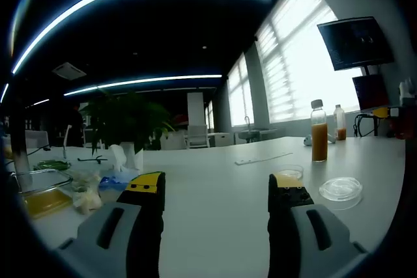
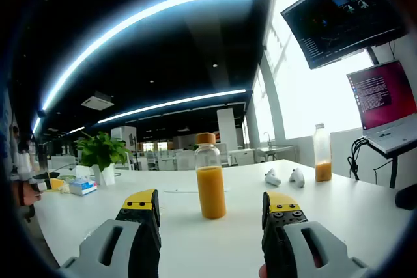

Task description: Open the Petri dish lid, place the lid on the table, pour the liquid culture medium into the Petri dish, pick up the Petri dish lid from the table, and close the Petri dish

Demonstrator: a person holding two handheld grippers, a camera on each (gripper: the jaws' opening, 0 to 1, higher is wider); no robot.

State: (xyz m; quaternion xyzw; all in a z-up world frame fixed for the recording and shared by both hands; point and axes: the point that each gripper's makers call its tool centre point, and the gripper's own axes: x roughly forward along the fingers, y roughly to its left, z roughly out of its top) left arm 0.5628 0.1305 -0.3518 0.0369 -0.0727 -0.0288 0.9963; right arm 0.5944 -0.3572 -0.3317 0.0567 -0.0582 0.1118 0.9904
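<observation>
A clear bottle [image 1: 318,131] of orange liquid with a cork-coloured cap stands on the white table [image 1: 215,174], ahead and to the right of my open left gripper [image 1: 216,187]. A small round dish [image 1: 290,172] with a yellowish tint sits just beyond that gripper's right fingertip. Beside it to the right lies a clear round Petri dish piece [image 1: 340,190]; I cannot tell lid from base. In the right gripper view the same bottle [image 2: 210,183] stands upright ahead of my open right gripper [image 2: 210,209], in line with the gap between its jaws and apart from them.
A second bottle [image 2: 322,154] with a little orange liquid stands farther back right, near two small white objects [image 2: 272,177]. A laptop [image 2: 384,105] and a monitor [image 2: 342,17] are at the right. A potted plant [image 1: 127,122], a tissue box [image 1: 117,177] and a yellow tray [image 1: 42,203] are at the left.
</observation>
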